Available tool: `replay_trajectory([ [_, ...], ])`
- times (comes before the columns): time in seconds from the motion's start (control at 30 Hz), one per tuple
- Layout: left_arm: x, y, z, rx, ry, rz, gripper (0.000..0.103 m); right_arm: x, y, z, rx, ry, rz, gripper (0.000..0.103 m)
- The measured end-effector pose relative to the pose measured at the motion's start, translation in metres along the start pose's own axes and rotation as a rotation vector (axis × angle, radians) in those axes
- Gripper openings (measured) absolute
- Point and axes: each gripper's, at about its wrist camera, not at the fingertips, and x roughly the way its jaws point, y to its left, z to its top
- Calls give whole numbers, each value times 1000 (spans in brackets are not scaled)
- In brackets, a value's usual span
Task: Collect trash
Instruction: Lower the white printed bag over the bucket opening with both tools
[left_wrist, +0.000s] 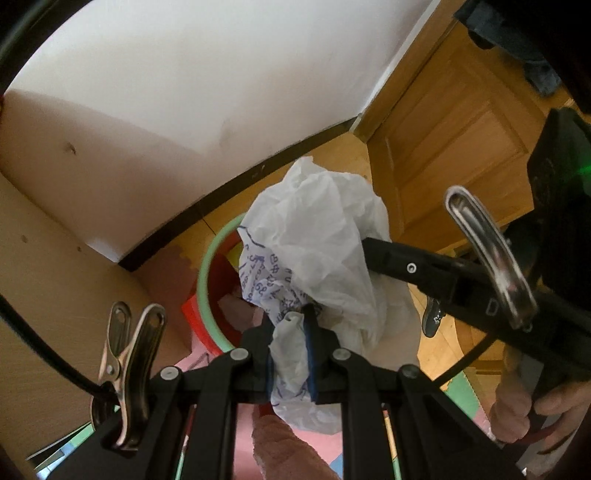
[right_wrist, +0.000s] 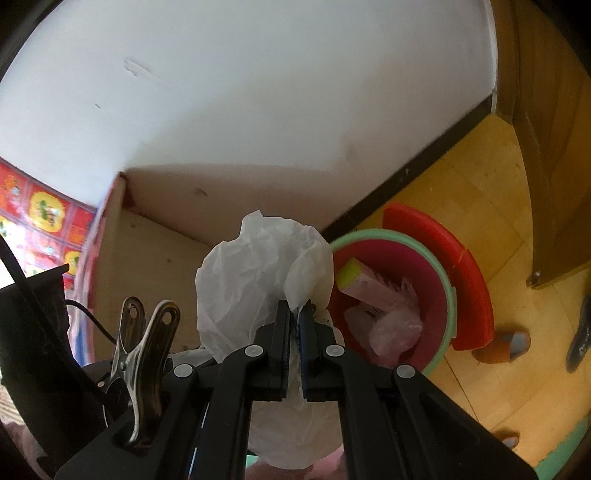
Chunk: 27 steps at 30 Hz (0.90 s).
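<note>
Left wrist: crumpled white plastic bag (left_wrist: 317, 229)

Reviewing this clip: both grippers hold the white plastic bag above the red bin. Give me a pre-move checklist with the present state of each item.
1. Left gripper shut on the white plastic bag: ok.
2. Right gripper shut on the same bag: ok.
3. Red bin open, no lid on it: ok.
4. Room left in the bin above the pink packaging: ok.
5. Bag centred over the bin opening: not ok, it hangs to one side.
6. Bag's mouth open or closed: cannot tell.
</note>
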Motion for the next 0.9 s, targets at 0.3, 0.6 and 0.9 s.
replay_trajectory([
  [0.3, 53, 8, 1, -2, 27, -3, 13, 44, -35, 1, 30, 60, -36, 6],
  [0.6, 67, 11, 8, 0, 44, 2, 14, 60, -55, 7, 81, 81, -43, 7],
  [0.9, 78, 11, 9, -18, 66, 56, 35, 64, -63, 7, 102, 84, -66, 22],
])
